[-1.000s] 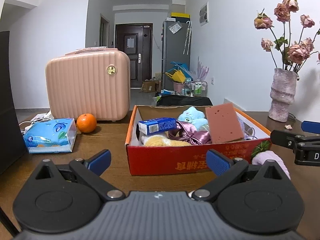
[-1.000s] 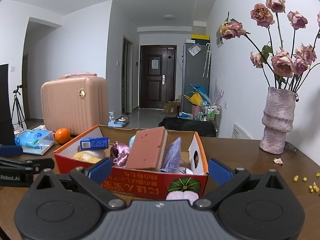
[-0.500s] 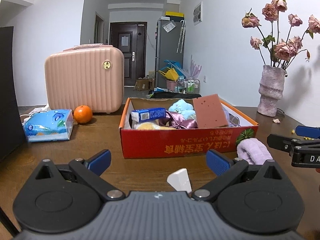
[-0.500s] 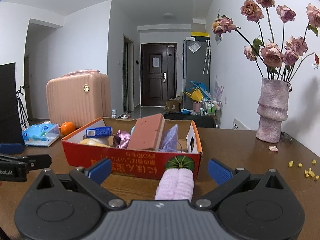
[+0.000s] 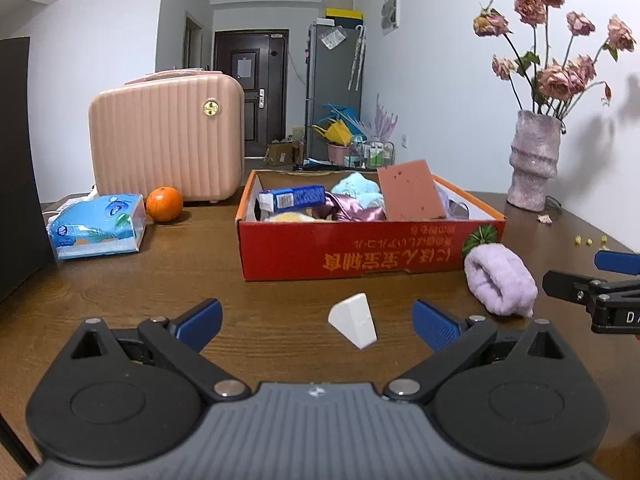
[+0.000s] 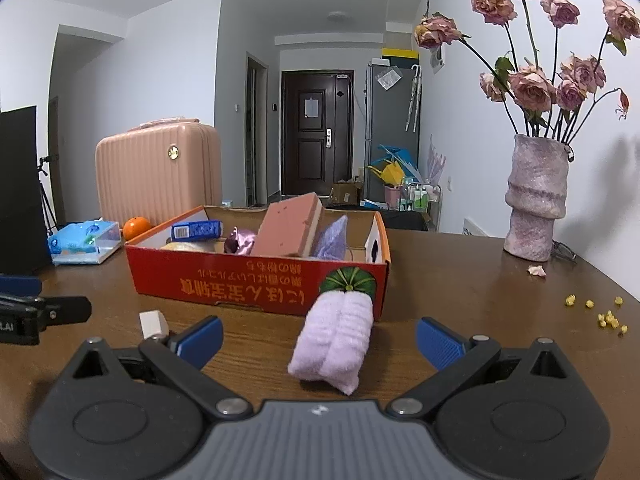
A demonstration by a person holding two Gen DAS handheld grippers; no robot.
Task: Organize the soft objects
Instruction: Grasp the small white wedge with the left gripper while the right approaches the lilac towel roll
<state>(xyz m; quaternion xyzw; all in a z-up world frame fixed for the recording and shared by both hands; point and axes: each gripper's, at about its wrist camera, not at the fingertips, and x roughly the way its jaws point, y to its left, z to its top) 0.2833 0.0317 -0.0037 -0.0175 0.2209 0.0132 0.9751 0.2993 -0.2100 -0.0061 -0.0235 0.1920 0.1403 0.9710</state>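
Here, lilac fluffy towel [image 6: 334, 340] rolled, lying against red box [image 6: 256, 284].

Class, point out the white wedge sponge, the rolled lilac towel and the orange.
white wedge sponge [image 5: 354, 322], left wrist view, front face.
rolled lilac towel [image 6: 334, 342], right wrist view, top of the roll.
orange [image 5: 164, 204], left wrist view, middle of the fruit.

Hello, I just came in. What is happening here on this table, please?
A person holds two grippers over a wooden table and is sorting soft things. The left gripper is open, with a small white wedge sponge lying between its fingers. The right gripper is open too, lined up with a rolled lilac towel that lies against the red box. The box already holds a pink sponge and other soft items. Nothing is gripped yet.
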